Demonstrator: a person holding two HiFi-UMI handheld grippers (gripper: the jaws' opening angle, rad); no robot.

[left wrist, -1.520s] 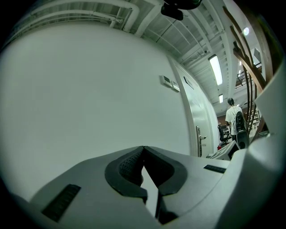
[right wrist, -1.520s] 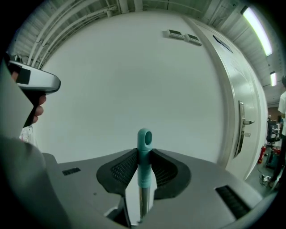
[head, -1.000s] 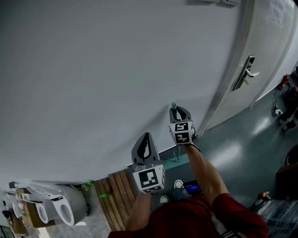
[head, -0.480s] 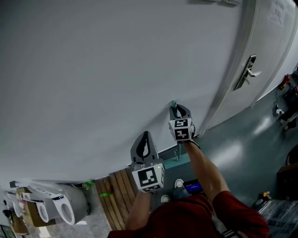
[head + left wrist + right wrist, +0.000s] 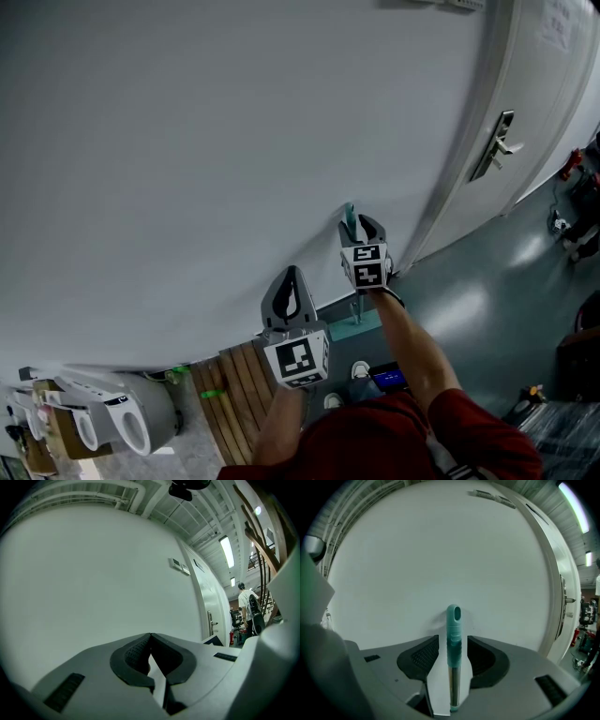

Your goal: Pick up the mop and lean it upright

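One mop (image 5: 453, 634) | teal-capped, holed tip | shiny metal below | upright

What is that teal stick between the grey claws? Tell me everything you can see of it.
It is a mop: a teal plastic grip with a hanging hole at its tip, over a shiny metal shaft. It stands upright, apparently against the white wall, between the fingers of the right gripper, which have just been opening and stand clear of it. Its flat teal head lies on the floor.
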